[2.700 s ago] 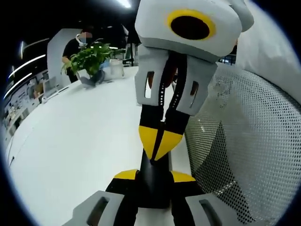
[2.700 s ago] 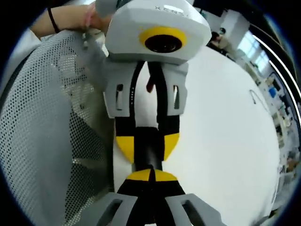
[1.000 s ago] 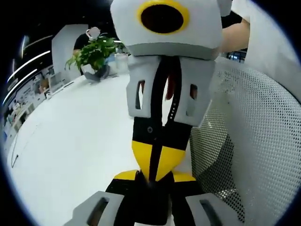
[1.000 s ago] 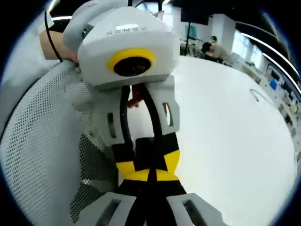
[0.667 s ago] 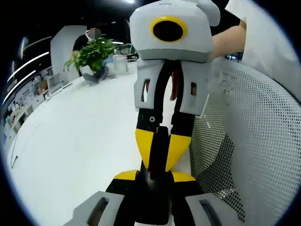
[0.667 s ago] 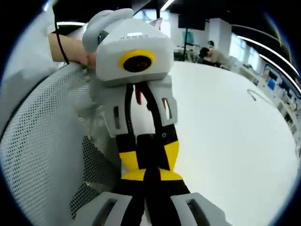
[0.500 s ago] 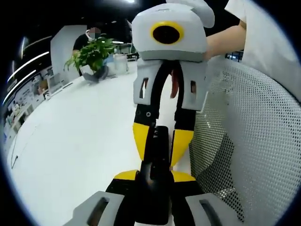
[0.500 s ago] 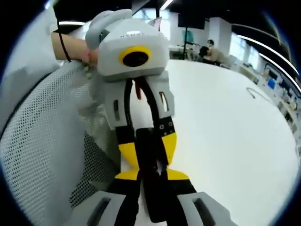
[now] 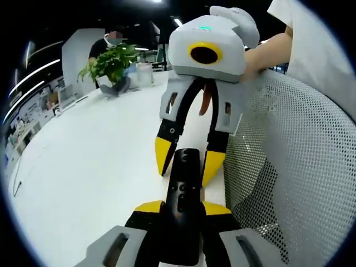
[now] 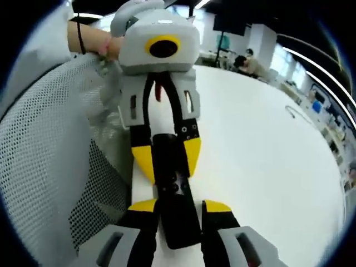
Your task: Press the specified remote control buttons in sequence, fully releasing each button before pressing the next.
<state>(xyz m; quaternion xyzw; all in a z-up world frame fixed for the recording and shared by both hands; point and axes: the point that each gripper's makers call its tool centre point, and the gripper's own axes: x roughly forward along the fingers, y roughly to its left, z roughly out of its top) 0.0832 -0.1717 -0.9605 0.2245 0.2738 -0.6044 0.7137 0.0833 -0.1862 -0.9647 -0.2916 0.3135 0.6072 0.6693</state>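
In the left gripper view, a potted plant [image 9: 111,64] is sitting at 10 o'clock on the white tabletop [image 9: 72,167]. At 6 o'clock, the left tongs [image 9: 183,207] are being kept clamped on the near end of a black remote control [image 9: 184,181], which is lying at the tabletop's edge and pointing toward 12 o'clock. The right tongs [image 9: 189,161] are being held spread apart, with a yellow tip on either side of the remote's far end. A mesh chair back [image 9: 300,167] is standing at 3 o'clock.

In the right gripper view, the mesh is seen at 9 o'clock. At the centre, the remote is being gripped by the left tongs from 12 o'clock, while the right tongs at 6 o'clock are being held apart around it with gaps on both sides.
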